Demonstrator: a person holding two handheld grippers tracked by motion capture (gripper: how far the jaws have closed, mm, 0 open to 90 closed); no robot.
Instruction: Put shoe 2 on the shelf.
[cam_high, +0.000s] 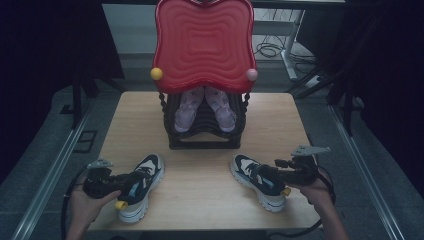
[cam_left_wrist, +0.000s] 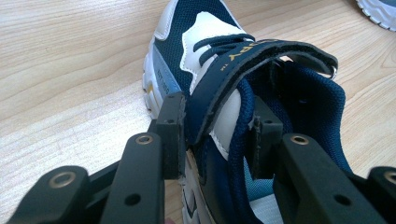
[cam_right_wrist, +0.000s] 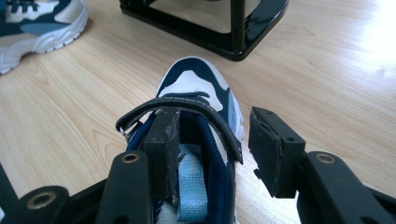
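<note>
Two navy-and-white strap sneakers lie on the wooden table (cam_high: 200, 195). The left sneaker (cam_high: 150, 167) (cam_left_wrist: 205, 56) has my left gripper (cam_high: 131, 182) (cam_left_wrist: 217, 133) on its side wall: one pad presses the strap from outside, the other sits inside the collar. The right sneaker (cam_high: 247, 167) (cam_right_wrist: 196, 84) has my right gripper (cam_high: 267, 175) (cam_right_wrist: 215, 140) astride its side wall. One of its pads (cam_right_wrist: 161, 140) is inside the shoe beside the light blue tongue. The other pad (cam_right_wrist: 273, 149) stands off the outside with a gap, so this gripper is open.
A black shoe rack (cam_high: 205, 142) (cam_right_wrist: 233, 42) stands at the table's far middle with a pair of pink shoes (cam_high: 189, 110) on it and a red wavy tray (cam_high: 204, 42) on top. Bare wood lies between the sneakers. The table edges are close to both hands.
</note>
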